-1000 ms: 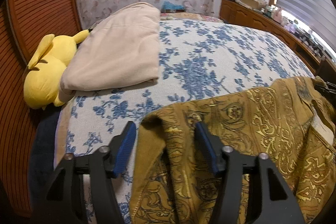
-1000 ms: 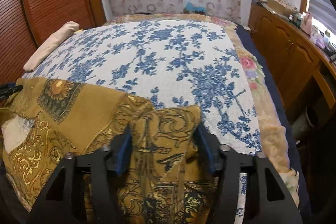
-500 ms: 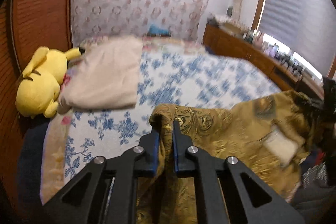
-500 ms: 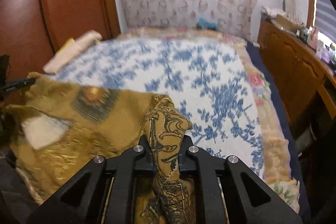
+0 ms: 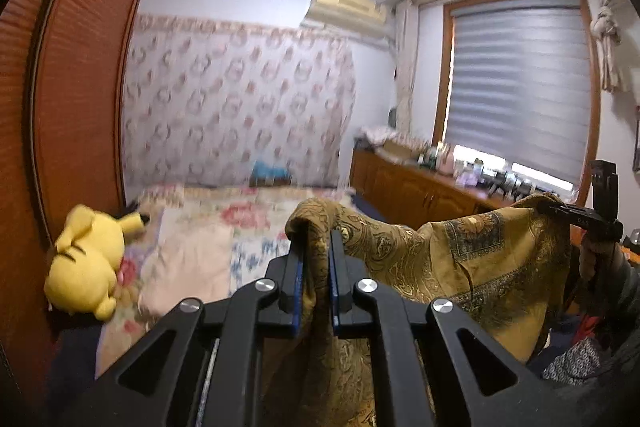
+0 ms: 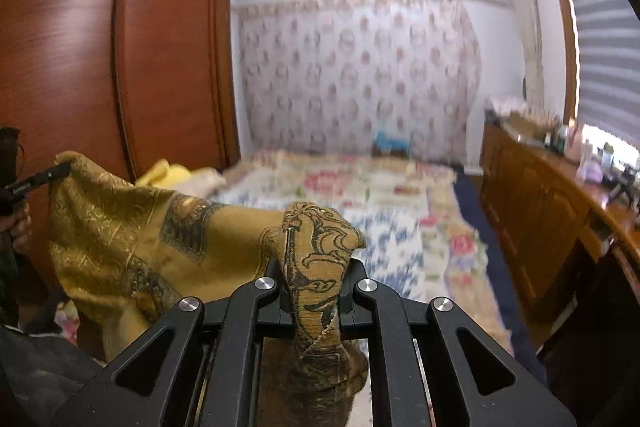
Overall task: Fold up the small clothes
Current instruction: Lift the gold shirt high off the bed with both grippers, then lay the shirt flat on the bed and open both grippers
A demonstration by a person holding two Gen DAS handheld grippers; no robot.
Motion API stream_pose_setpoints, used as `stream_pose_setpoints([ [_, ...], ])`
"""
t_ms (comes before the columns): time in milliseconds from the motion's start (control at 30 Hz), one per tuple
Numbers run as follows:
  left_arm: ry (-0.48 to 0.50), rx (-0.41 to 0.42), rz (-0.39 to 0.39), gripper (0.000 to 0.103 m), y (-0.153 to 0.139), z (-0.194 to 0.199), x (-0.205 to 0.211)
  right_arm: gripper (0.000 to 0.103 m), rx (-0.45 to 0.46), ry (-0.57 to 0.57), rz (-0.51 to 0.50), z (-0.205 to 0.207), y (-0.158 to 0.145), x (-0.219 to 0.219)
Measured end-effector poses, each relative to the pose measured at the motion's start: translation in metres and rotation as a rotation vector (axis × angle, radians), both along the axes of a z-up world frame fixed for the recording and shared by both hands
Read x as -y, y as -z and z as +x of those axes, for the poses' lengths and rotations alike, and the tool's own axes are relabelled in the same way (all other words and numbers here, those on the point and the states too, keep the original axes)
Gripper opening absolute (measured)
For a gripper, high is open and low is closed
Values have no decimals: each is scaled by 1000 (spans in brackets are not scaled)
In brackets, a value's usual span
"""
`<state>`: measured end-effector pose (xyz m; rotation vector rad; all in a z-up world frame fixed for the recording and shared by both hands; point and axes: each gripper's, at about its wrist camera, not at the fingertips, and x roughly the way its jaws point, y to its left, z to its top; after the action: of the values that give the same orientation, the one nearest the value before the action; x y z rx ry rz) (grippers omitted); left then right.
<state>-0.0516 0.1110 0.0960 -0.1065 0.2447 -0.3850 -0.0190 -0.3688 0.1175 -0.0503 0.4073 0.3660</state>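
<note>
A mustard-gold garment with dark paisley print hangs in the air above the bed, stretched between both grippers. My left gripper is shut on one top corner of it. My right gripper is shut on the other top corner, which bunches up over the fingers. The garment also shows in the right wrist view, sagging between the two holds. The right gripper shows far right in the left wrist view. The left gripper shows far left in the right wrist view.
The bed with a blue-flowered cover lies below and ahead. A yellow plush toy and a folded beige cloth lie on its left side. A wooden wardrobe stands left, a wooden dresser right.
Both grippers shut on the garment's corners and lifted it off the bed. The views have tilted up from the bed surface to the room.
</note>
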Motion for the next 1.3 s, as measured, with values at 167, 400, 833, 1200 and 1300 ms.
stream_pose_setpoints([
  [167, -39, 69, -30, 7, -31, -10, -12, 8, 117, -14, 12, -27, -51, 3],
  [400, -77, 189, -10, 7, -88, 2, -20, 8, 262, -40, -18, -34, -116, 0],
  [833, -211, -19, 166, 15, -38, 230, -7, 8, 132, 44, -228, 166, -102, -38],
  [1200, -140, -363, 237, 46, 107, 301, 6, 37, -321, 155, -278, 334, 119, -29],
  [1300, -88, -400, 239, 58, 120, 275, 20, 46, -338, 154, -269, 320, 137, -19],
])
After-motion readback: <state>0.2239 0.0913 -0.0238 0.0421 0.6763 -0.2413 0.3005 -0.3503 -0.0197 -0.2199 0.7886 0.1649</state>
